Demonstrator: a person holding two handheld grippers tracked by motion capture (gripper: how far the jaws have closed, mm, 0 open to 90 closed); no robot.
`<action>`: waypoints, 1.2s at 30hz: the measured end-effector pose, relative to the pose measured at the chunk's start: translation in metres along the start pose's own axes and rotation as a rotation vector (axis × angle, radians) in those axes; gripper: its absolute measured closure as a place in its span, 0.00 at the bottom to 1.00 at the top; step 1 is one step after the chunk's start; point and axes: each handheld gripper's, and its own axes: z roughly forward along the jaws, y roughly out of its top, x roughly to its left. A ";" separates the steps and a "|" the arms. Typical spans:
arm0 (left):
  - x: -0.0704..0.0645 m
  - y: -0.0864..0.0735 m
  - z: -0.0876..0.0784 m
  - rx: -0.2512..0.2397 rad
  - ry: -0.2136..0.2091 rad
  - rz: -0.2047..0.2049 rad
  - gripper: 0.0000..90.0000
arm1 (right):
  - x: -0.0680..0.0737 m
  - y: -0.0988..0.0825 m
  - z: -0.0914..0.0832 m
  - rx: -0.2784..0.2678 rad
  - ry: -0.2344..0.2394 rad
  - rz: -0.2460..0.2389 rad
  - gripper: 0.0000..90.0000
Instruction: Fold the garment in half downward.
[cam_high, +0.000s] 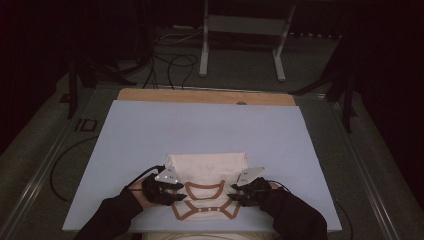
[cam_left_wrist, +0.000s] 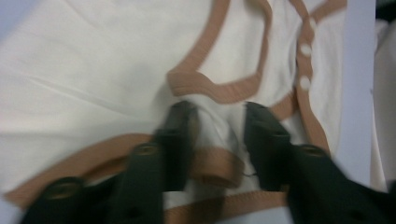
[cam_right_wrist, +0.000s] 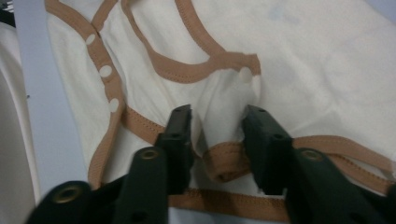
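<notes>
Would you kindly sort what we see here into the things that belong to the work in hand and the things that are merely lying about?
Belonging to the work:
- cream garment with brown trim
- left gripper, jaws apart over a fold of trim
- right gripper, likewise
- blue mat under the garment

Lying about:
- black cables on the floor
- grey metal stand beyond the table

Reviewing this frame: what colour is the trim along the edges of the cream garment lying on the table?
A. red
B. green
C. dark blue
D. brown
D. The garment is cream with brown trim along its neckline and edges, clearest in both gripper views, where it also runs beside a row of white snaps.
</notes>
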 end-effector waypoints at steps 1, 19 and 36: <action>0.002 0.001 -0.004 -0.011 0.002 -0.010 0.61 | -0.001 0.000 0.000 -0.001 0.002 -0.003 0.66; 0.027 0.013 0.016 0.015 -0.070 -0.088 0.76 | -0.029 0.035 0.022 0.047 0.025 -0.050 0.78; 0.028 0.010 0.022 0.030 -0.117 -0.089 0.98 | -0.029 0.040 0.027 0.139 0.100 -0.078 0.99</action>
